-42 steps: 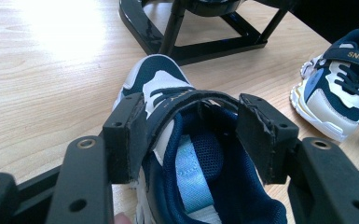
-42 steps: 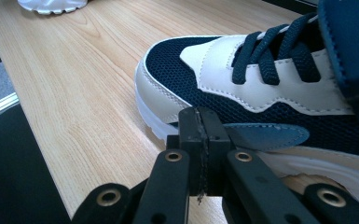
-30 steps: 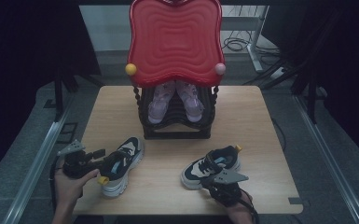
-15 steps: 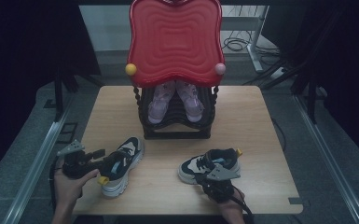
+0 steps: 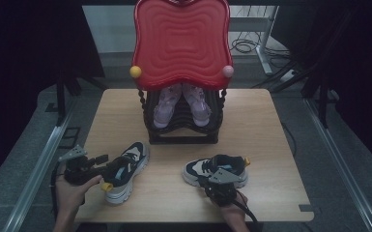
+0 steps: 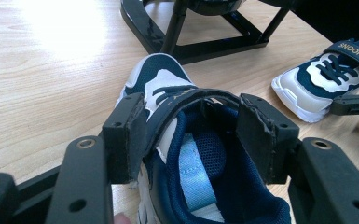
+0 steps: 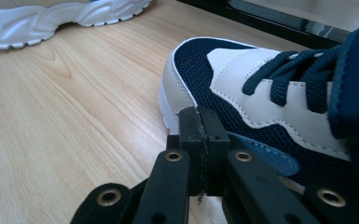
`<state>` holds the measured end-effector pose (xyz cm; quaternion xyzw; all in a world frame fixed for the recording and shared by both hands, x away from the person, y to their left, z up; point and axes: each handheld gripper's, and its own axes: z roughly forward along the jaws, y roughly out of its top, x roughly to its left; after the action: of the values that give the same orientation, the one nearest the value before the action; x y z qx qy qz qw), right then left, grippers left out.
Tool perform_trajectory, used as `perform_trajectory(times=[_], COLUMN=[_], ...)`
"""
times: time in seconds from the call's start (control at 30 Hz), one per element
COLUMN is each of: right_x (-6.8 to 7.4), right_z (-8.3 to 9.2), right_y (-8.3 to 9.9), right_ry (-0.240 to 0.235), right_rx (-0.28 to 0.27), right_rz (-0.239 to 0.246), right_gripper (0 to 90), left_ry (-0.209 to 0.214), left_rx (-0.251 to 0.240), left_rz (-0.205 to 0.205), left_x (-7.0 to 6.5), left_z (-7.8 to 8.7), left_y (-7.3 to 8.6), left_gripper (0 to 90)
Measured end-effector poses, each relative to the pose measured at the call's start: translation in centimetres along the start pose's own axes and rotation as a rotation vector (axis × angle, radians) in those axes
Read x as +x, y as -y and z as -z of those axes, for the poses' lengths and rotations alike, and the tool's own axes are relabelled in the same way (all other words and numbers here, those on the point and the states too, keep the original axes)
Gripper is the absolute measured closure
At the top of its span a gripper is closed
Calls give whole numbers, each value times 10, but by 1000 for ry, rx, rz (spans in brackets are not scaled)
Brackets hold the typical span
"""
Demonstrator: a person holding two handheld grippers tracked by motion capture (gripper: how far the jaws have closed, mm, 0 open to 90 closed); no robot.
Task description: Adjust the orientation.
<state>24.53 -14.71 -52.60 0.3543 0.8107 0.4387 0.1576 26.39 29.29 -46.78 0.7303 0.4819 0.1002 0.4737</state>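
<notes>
1. On the table's left, the left gripper (image 5: 107,166) clamps the collar of the left shoe (image 5: 125,170); a thin hold there could slip.
2. Rightward, the right gripper (image 7: 200,128), jaws pressed together and empty, touches the right shoe (image 5: 216,170) and may shove it askew.
3. Count: two navy shoes, two pink shoes (image 5: 181,104) on one rack (image 5: 181,130).

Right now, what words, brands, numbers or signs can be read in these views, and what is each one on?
"SNOOPY": gold letters on the navy strap of the right shoe, read in the left gripper view.
Gold lettering on the strap of the left shoe, between the left tongs: foreshortened, too small to read.
Nothing legible in the high view or the right gripper view; the red rack carries no text.
</notes>
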Motion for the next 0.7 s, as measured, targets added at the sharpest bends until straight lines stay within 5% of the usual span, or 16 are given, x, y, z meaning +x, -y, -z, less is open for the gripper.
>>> perform_trajectory(times=[0.47, 0.7], right_x=[6, 5], right_z=[-13, -1], right_y=[-3, -5], right_ry=[28, 17], right_rx=[18, -14], right_rz=[1, -5], right_gripper=[897, 896], left_ry=[-1, -2], left_rx=[2, -3], left_rz=[1, 1], left_x=[1, 1], left_z=[0, 2], left_y=[0, 0], left_gripper=[429, 429])
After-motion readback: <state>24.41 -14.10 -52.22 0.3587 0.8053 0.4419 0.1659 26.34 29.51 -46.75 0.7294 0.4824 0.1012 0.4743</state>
